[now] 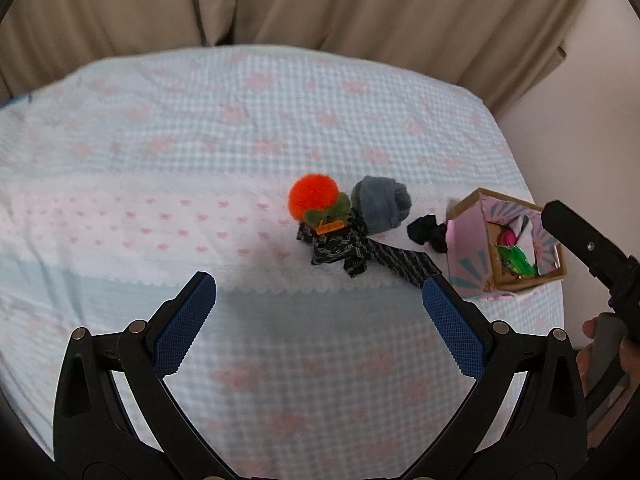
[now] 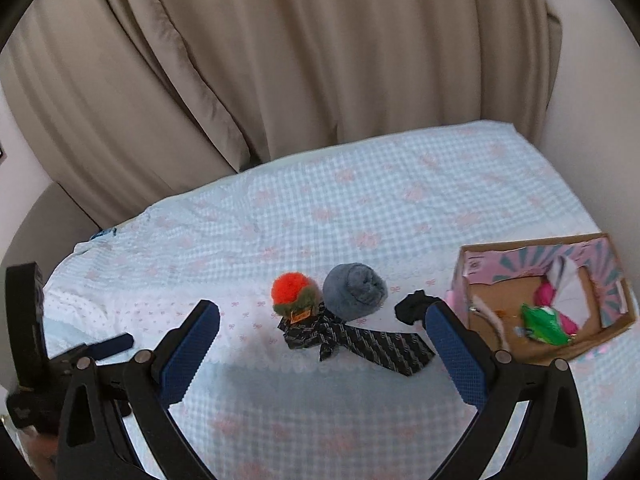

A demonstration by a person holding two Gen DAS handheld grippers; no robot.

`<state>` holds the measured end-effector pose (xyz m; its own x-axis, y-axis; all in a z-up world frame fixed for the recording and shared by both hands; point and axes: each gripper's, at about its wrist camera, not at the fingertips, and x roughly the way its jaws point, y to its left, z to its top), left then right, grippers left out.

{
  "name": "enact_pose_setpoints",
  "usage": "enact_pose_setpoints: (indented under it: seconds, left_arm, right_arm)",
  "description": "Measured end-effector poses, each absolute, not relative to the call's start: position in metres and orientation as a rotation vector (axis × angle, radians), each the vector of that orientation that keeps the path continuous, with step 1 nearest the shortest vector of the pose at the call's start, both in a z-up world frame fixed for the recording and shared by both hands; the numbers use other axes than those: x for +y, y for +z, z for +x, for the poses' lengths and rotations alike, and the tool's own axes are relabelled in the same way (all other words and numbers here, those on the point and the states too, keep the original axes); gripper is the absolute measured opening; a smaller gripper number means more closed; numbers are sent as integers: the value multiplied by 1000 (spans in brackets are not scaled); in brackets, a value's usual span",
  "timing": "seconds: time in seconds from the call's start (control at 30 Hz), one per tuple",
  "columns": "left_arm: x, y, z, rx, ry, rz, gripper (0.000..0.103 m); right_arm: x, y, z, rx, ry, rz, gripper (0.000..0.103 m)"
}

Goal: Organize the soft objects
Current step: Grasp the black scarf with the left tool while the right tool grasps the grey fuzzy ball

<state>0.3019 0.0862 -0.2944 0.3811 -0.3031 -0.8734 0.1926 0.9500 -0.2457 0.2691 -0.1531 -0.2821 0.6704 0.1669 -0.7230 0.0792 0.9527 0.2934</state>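
**A:** so where's the soft stuff sitting right now?

**B:** All bunched mid-bed. The orange pompom (image 1: 314, 196) touches the grey sock roll (image 1: 382, 207), and the patterned tie (image 1: 362, 254) lies just in front of both, its tail running right. A black scrunchie (image 1: 427, 234) sits right up against the box (image 1: 464, 256), which already has pink and green bits inside.

**A:** and the grippers?

**B:** Both spread wide with nothing in them. The left gripper (image 1: 319, 290) hangs above the blanket (image 1: 200, 140), pile ahead of its fingers; its right pad (image 1: 452, 324) covers the tie's tip in that view. The right gripper (image 2: 323, 318) is lined up closer, with the pompom, sock and tie all showing between its fingers, not touching either. Its right pad (image 2: 456, 352) overlaps the scrunchie's edge.

**A:** room to move?

**B:** Loads of bare blanket left and behind the pile. The box is near the bed's right edge, curtain (image 2: 320, 60) along the back.
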Motion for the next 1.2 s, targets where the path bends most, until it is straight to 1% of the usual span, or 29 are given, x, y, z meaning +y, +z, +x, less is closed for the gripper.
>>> enact_pose_setpoints:
  seconds: [0.33, 0.43, 0.63, 0.7, 0.77, 0.83, 0.9, 0.97, 1.0, 1.03, 1.1, 1.13, 1.2]
  left_arm:
    - [43, -398, 354, 1210, -276, -229, 102]
    - [29, -424, 360, 1202, -265, -232, 100]
    - [6, -460, 372, 1178, -241, -192, 99]
    - [0, -472, 376, 1175, -228, -183, 97]
    - [-4, -483, 379, 1183, -221, -185, 89]
    - [-8, -494, 382, 1203, -216, -179, 84]
    - [-10, -497, 381, 1190, -205, -158, 84]
    - [-13, -497, 381, 1178, -200, -143, 84]
    - [-15, -498, 381, 1178, -195, -137, 83]
    - [-16, -499, 382, 1179, -190, -132, 82]
    - [-19, -498, 381, 1177, -190, -117, 72]
    - [-21, -498, 381, 1177, -200, -113, 61]
    - [-27, -496, 380, 1175, -210, -85, 53]
  right_arm:
    - [-161, -371, 362, 960, 113, 279, 103]
    - [-162, -400, 384, 993, 147, 266, 103]
    - [-163, -453, 415, 1054, 201, 265, 103]
    - [-163, -467, 421, 1067, 216, 270, 103]
    - [-162, -476, 426, 1078, 225, 268, 103]
    - [-162, -485, 430, 1085, 232, 269, 102]
    - [-162, -492, 434, 1088, 242, 275, 98]
    - [-162, -497, 438, 1099, 253, 286, 91]
    - [-162, -499, 439, 1104, 253, 286, 89]
    - [-163, -501, 439, 1104, 255, 284, 85]
    - [-164, -504, 439, 1110, 262, 284, 79]
    - [-164, -504, 439, 1106, 264, 286, 74]
    - [-165, -503, 437, 1102, 265, 280, 68]
